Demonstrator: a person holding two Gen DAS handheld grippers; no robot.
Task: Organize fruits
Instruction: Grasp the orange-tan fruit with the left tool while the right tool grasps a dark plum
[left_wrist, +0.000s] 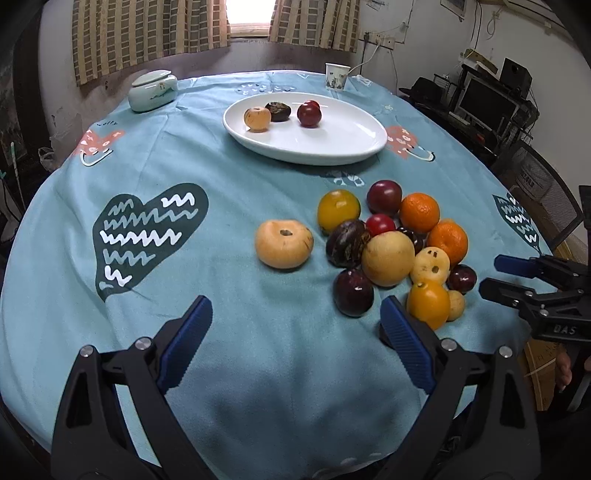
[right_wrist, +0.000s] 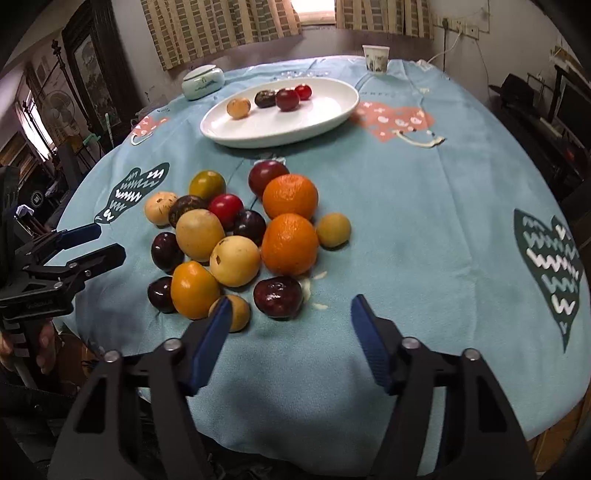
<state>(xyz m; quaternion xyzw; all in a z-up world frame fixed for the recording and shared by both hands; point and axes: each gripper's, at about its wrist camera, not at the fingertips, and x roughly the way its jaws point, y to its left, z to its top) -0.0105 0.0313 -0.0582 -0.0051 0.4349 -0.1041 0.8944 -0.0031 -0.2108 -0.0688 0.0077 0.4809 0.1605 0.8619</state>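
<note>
A pile of fruit (left_wrist: 388, 254) lies on the blue tablecloth: oranges (right_wrist: 290, 243), dark plums (right_wrist: 277, 296), yellow fruits and a red tomato (right_wrist: 225, 207). A tan round fruit (left_wrist: 283, 243) sits apart at the pile's left. A white oval plate (left_wrist: 343, 144) farther back holds several small fruits; it also shows in the right wrist view (right_wrist: 295, 122). My left gripper (left_wrist: 295, 314) is open and empty, low in front of the pile. My right gripper (right_wrist: 290, 314) is open and empty, with a dark plum just ahead of its fingers.
A pale lidded ceramic jar (left_wrist: 153, 90) stands at the back left and a paper cup (left_wrist: 337, 75) at the back. The table's round edge drops off near both grippers. A desk with a monitor (left_wrist: 484, 99) is beyond the table at right.
</note>
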